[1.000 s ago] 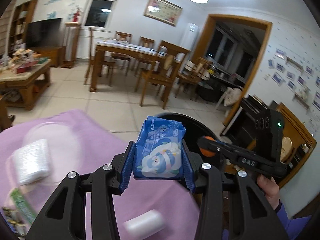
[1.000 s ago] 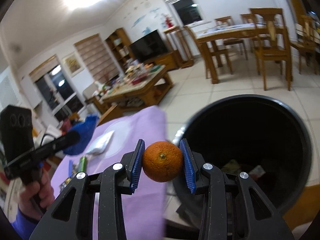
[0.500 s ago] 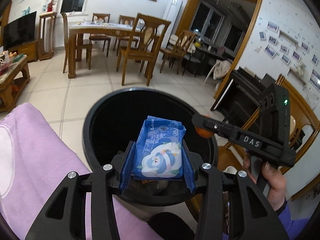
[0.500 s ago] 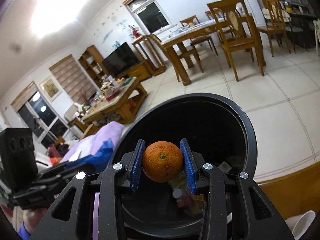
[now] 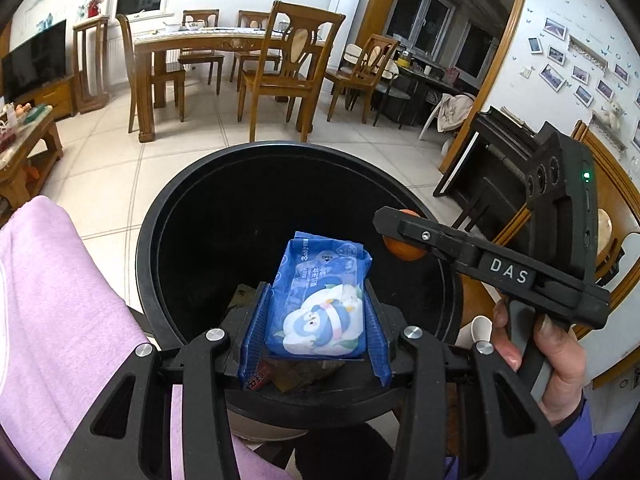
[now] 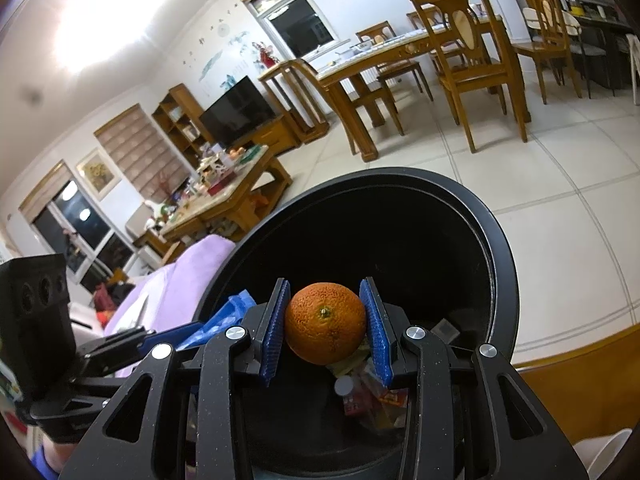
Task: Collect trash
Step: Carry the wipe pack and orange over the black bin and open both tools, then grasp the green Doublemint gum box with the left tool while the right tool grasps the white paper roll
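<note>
My left gripper [image 5: 316, 320] is shut on a blue tissue packet [image 5: 322, 300] with a penguin print, held over the mouth of a round black trash bin [image 5: 160, 216]. My right gripper [image 6: 326, 324] is shut on an orange [image 6: 326, 322], held over the same bin [image 6: 496, 248]. In the left wrist view the right gripper [image 5: 404, 240] reaches in from the right with the orange [image 5: 402, 252] over the bin's far right side. Wrappers and other trash [image 6: 372, 392] lie at the bin's bottom.
A purple cloth-covered table [image 5: 52, 300] borders the bin on the left. Beyond the bin are tiled floor [image 5: 120, 168], a wooden dining table with chairs [image 5: 224, 64], and a cluttered coffee table [image 6: 228, 196]. A wooden furniture edge [image 6: 580, 364] lies right of the bin.
Both grippers swung from above the purple table to over the bin, then came lower and closer to its mouth. Each has kept hold of its item.
</note>
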`<state>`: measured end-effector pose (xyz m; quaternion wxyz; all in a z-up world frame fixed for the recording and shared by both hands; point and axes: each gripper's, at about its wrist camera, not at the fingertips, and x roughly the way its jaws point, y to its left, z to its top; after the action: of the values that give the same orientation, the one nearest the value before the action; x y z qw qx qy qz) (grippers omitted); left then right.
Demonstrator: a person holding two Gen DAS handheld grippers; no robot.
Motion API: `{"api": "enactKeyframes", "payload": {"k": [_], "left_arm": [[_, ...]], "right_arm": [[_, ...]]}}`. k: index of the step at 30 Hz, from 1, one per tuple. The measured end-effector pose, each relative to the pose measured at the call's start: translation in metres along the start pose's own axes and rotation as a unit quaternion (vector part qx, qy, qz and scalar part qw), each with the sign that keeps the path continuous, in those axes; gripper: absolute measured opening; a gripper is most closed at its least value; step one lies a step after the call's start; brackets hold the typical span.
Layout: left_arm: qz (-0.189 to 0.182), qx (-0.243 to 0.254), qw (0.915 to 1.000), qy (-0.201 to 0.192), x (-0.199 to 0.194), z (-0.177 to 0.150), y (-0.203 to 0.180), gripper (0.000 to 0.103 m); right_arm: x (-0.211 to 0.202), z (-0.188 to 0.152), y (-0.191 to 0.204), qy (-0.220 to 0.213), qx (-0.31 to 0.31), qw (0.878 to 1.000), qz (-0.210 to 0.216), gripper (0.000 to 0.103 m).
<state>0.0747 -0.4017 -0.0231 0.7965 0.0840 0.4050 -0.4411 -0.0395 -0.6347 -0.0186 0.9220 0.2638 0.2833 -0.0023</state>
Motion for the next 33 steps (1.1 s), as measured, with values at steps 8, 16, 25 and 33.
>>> {"api": "enactKeyframes", "payload": {"k": [8, 16, 25, 33], "left_arm": [[0.005, -0.003, 1.0000, 0.007, 0.007, 0.012, -0.010, 0.055], [0.012, -0.003, 0.9998, -0.016, -0.018, 0.007, -0.010, 0.073], [0.040, -0.037, 0.9971, -0.053, -0.088, -0.019, 0.031, 0.073], [0.135, -0.141, 0.9775, -0.079, -0.164, -0.073, 0.119, 0.073]], "right_arm": [[0.005, -0.002, 0.007, 0.000, -0.001, 1.000, 0.000, 0.054], [-0.001, -0.005, 0.023, -0.007, -0.014, 1.000, -0.003, 0.061], [0.004, -0.015, 0.070, 0.013, -0.053, 0.998, 0.016, 0.064], [0.023, -0.045, 0.157, 0.063, -0.135, 0.987, 0.056, 0.072]]}}
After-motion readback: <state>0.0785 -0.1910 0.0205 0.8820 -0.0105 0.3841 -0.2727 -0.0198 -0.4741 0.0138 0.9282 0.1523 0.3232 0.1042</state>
